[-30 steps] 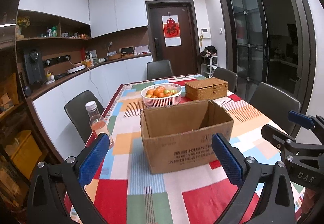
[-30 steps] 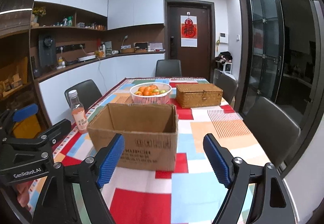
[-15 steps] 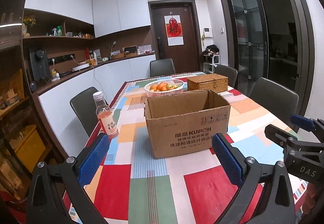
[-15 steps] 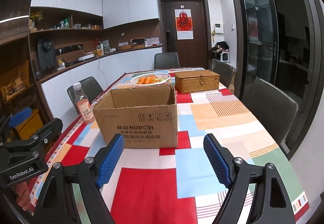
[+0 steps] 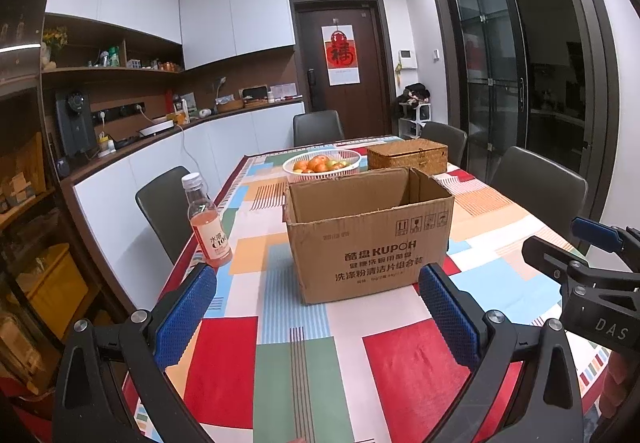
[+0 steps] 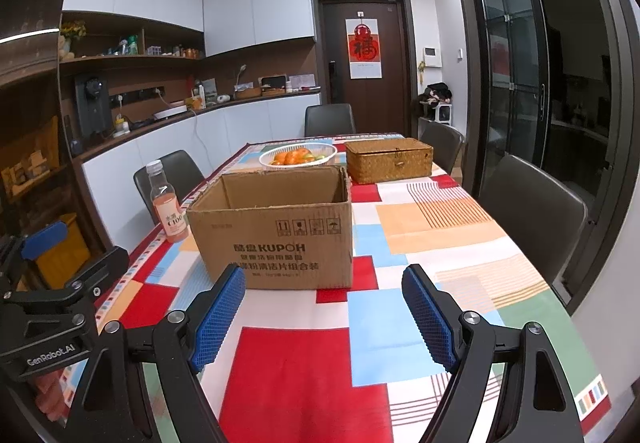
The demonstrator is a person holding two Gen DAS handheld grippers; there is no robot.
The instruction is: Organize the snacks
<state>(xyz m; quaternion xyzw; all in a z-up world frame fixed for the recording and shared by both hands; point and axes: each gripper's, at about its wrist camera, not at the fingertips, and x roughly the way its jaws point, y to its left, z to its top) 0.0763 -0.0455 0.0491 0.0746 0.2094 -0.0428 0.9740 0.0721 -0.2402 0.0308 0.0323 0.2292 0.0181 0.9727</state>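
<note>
Left wrist view: cardboard box (image 5: 370, 233) hides its own contents and perhaps part of the fruit basket (image 5: 322, 165); left gripper (image 5: 316, 311) and right gripper (image 6: 322, 313) gape, released, holding nothing.

- Left gripper (image 5: 316, 307) hangs above the near end of the table (image 5: 400, 363), blue pads spread wide — nothing between them.
- Right gripper (image 6: 324, 309) hangs over the same near end, just beside the left one, jaws equally wide and empty.
- Both point slightly downward toward the far end of the table.
</note>
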